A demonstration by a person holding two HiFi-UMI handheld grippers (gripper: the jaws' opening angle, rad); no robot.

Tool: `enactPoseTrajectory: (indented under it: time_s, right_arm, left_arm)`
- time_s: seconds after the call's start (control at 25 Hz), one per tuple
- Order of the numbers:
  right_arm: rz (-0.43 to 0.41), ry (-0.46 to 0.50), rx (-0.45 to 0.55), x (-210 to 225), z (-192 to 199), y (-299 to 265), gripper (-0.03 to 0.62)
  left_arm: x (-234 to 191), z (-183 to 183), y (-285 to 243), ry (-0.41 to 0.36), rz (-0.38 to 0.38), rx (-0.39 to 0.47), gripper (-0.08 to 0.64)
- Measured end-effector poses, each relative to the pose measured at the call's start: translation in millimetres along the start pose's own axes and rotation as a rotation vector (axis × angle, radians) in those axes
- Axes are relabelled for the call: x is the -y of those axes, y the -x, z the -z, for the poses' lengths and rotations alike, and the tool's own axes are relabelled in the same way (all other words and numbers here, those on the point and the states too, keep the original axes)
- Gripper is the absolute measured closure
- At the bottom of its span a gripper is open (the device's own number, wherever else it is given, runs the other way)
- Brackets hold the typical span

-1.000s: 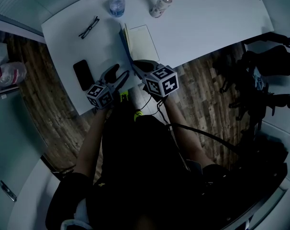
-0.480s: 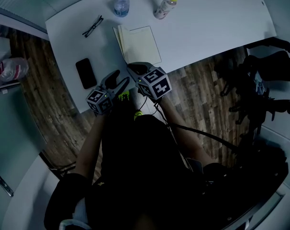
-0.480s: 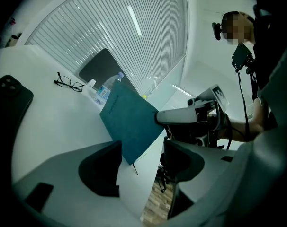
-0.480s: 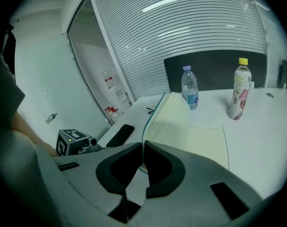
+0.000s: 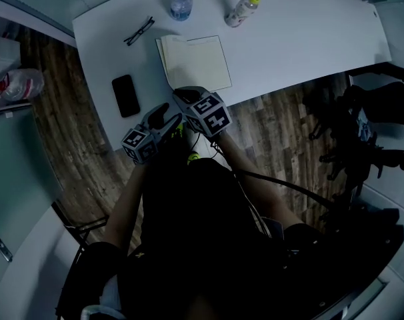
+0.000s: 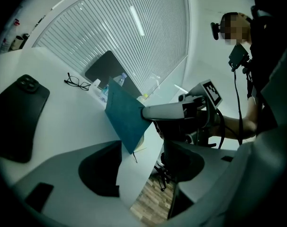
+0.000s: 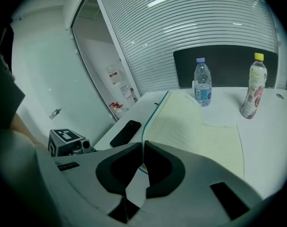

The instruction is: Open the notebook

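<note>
Right gripper (image 7: 142, 151) clenched on notebook (image 5: 197, 63) cover (image 6: 126, 119), cover raised. Left gripper (image 6: 143, 150) released, empty, at near counter (image 5: 292, 39) edge.

White table (image 5: 309, 39): notebook (image 5: 199, 62), black phone (image 5: 125, 95), glasses (image 5: 140, 31), blue-capped bottle (image 5: 181, 2), yellow-capped bottle (image 5: 242, 10) (both upright)

**No legible text in view**

Nothing here reads as a word or a number. Ahead of the right gripper (image 7: 142, 150) jaws, the water bottle (image 7: 202, 82) wears a blue label. Further right, the yellow-capped bottle (image 7: 251, 86) wears a pink one. Both prints are too small to read. Left of the jaws, the red-marked sheets (image 7: 116, 74) on the far wall are blurred. The notebook (image 7: 200, 136) page just past the jaws shows only faint lines. The marker cubes (image 5: 211, 114) carry black-and-white square patterns, no lettering.
</note>
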State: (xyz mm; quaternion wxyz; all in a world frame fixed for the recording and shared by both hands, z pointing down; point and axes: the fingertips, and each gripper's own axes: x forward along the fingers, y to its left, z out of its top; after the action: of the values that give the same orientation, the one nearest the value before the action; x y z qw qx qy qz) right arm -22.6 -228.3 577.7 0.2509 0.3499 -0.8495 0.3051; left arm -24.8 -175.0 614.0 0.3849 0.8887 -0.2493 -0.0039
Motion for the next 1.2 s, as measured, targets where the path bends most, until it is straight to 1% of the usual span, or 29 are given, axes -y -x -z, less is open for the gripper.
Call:
enactPoseTrajectory:
  time_s: [0.44,0.6,0.8,1.04,1.2]
  right_arm:
    - [-0.047,0.028,-0.07,-9.6,15.4,-33.1,0.548]
    - [-0.063,0.022,-0.088,-12.8,18.8,-42.6,0.548]
    - [-0.078,0.03,-0.136,-14.5,28.5,-54.0,0.548]
    - [-0.095,0.047,-0.184,-15.0,36.4,-69.0,0.548]
    - [-0.111,0.051,-0.207,-17.7,39.5,-75.8,0.549]
  left_arm:
    - [-8.1,7.0,20.6,0.021,-0.042,0.018,0.275]
    - [-8.4,8.4,23.7,0.029,-0.051,0.025,0.275]
    - [-9.5,8.8,27.7,0.038,-0.063,0.036,0.275]
    - [-11.4,8.5,29.5,0.054,-0.066,0.053,0.278]
    - [-10.1,9.5,34.7,0.051,-0.058,0.046,0.281]
